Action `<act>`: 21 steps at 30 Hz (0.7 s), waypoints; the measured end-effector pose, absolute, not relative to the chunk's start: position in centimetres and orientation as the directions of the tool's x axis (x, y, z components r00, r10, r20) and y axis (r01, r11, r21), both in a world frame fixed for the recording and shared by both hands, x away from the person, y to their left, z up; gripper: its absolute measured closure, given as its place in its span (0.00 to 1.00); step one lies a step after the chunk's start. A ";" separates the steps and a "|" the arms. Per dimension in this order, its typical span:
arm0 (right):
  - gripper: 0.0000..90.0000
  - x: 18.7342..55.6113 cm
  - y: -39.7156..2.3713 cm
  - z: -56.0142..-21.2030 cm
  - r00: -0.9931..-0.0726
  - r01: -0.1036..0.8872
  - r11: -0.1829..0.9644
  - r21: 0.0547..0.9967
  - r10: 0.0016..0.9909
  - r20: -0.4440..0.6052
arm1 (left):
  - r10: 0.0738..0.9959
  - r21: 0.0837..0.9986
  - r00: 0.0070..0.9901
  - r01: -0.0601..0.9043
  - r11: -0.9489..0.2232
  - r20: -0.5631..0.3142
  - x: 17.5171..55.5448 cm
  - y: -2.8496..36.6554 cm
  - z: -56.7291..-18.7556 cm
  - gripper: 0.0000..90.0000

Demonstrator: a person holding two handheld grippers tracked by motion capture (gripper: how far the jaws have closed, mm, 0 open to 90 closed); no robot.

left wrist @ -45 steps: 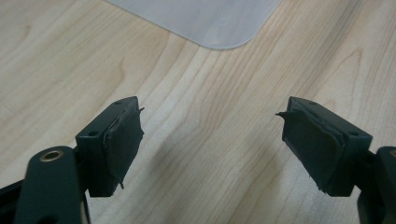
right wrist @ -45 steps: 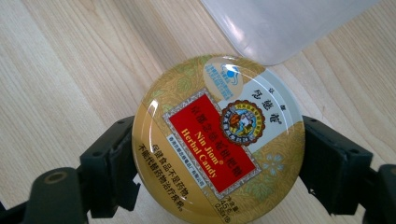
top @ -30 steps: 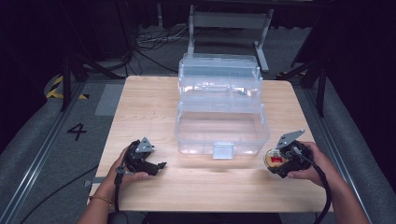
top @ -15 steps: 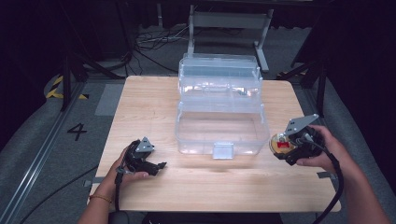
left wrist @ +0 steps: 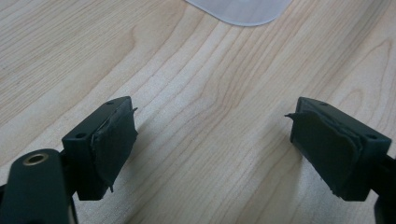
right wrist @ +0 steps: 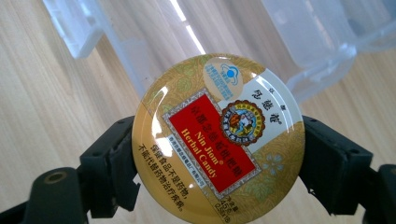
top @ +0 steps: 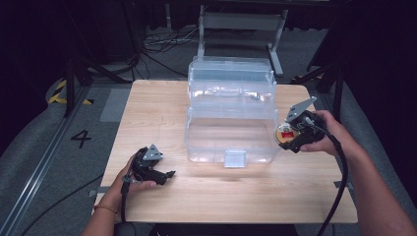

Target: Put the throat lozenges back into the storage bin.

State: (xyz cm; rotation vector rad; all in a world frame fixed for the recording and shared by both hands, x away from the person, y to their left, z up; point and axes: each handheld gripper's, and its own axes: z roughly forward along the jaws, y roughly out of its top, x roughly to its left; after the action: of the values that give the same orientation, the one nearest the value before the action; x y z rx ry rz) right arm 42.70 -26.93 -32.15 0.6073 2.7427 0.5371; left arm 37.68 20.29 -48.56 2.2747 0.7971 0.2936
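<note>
I am watching the clear plastic box (top: 231, 118), which is standing in the middle of the table (top: 147, 108); it is tall and light, so a bump from the side could be pushing it away. At its right side my right gripper (top: 291, 136) is clenching the round candy tin (right wrist: 218, 138) by its rim, above the table. The tin is smooth and may be slipping out. My left gripper (left wrist: 212, 144), near left, is resting released and empty.
</note>
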 end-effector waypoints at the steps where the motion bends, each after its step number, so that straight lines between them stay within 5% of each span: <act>1: 0.23 42.7 -26.9 -32.1 -0.872 0.347 0.842 0.412 0.451 -0.188 | 0.619 0.683 0.785 0.461 -0.567 -0.016 37.7 20.3 -48.6 0.16; 21: 0.23 46.8 -22.8 -35.5 -0.929 0.272 0.926 0.260 0.323 -0.178 | 0.617 0.682 0.787 0.461 -0.568 -0.018 37.7 20.3 -48.6 0.16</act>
State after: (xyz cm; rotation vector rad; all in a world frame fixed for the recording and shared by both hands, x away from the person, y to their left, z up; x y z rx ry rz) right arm 46.77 -22.79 -35.52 0.4487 2.8675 0.3413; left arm 37.70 20.25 -48.56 2.2759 0.7952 0.2896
